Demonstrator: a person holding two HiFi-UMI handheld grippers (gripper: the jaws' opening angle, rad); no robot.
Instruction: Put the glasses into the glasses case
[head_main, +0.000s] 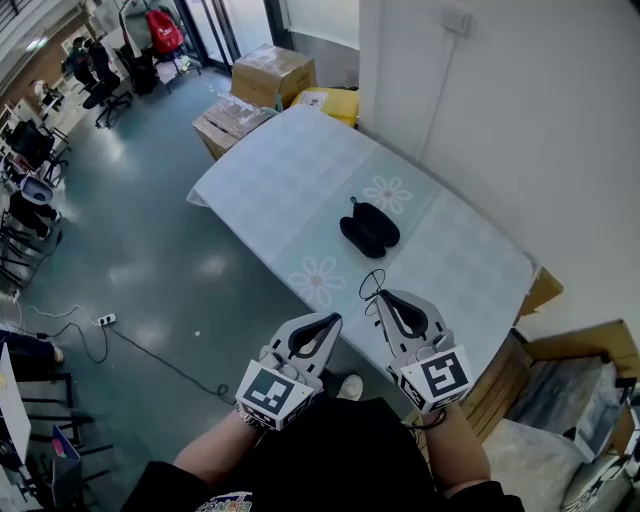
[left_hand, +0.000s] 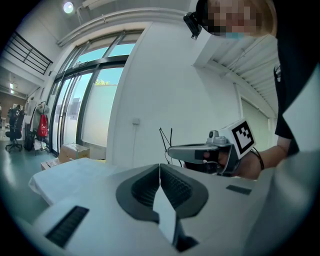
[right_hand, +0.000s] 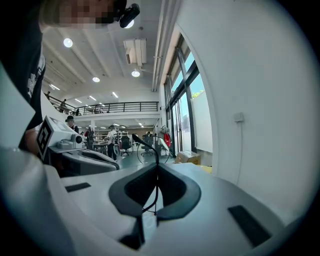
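Observation:
The black glasses case (head_main: 368, 228) lies on the table (head_main: 290, 170) with its floral cloth, toward the wall side. I cannot tell whether its lid is open. My right gripper (head_main: 381, 295) hovers over the table's near edge, shut on the thin dark wire-framed glasses (head_main: 372, 284), which stick out past its tips toward the case. In the right gripper view the glasses (right_hand: 150, 147) rise from between the closed jaws (right_hand: 157, 165). My left gripper (head_main: 335, 318) hangs beside it, off the table's near edge, shut with nothing held (left_hand: 160, 165). The left gripper view also shows the right gripper (left_hand: 200, 150).
Cardboard boxes (head_main: 272, 72) stand on the floor beyond the table's far end, and more boxes (head_main: 575, 375) sit at the right by the white wall (head_main: 500, 120). A cable with a power strip (head_main: 105, 320) lies on the grey floor at left.

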